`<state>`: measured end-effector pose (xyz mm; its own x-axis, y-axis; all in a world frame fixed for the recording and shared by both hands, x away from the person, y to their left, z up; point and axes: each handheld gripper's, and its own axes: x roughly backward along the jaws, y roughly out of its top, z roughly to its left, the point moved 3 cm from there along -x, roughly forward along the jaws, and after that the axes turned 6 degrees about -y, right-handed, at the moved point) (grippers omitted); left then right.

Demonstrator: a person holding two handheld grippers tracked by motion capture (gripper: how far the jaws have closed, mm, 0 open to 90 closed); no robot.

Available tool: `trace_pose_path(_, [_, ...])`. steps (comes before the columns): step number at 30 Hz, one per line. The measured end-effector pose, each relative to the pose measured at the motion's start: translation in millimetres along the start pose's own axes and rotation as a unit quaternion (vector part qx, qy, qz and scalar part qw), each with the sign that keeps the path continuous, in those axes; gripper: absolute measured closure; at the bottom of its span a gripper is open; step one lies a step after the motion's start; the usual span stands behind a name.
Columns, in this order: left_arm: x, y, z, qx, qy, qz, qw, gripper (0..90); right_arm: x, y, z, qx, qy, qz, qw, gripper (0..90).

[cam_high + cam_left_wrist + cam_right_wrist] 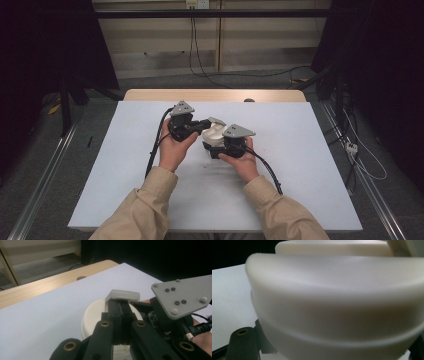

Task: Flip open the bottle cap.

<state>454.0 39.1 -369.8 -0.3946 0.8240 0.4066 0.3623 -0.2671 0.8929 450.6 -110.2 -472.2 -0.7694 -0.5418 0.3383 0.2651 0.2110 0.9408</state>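
Resting between the two tongs near the middle of the white rectangular table sheet [125, 165], a cream-coloured, round, smooth plastic container [214, 133] is seen in the high view. On its left side the left gripper [202, 125] is held in the person's left hand [174, 150]; in the left gripper view its black jaws are seen pressed together, closed on a small whitish rectangular tab [123, 295] that stands over the container's top. The container's rounded body is shown directly behind and below those jaws, touching the tab. On the container's right side the right gripper [216, 146] is held in the right hand [243, 162], its grey three-cornered plate [238, 131] lying above it. In the right gripper view the cream wall is pressed very close against the camera; from the frames the grip cannot be made out, though the jaws are taken as closed. Beyond the sheet, a bare wooden table edge [215, 95] is visible, with black cables [200, 60] lying on the floor behind it.
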Motion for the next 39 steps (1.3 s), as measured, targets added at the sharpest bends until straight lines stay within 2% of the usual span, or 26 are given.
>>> trace_pose_path(13, [-7.0,2.0,0.1,0.002,-0.003,0.002,1.0,90.0,-0.2,0.0,0.1,0.001,0.0,0.0,1.0,19.0])
trace_pose_path(39, [-17.5,17.3,-1.7,-0.007,-0.004,0.0,1.0,90.0,-0.5,-0.2,0.0,0.002,-0.001,0.001,1.0,19.0])
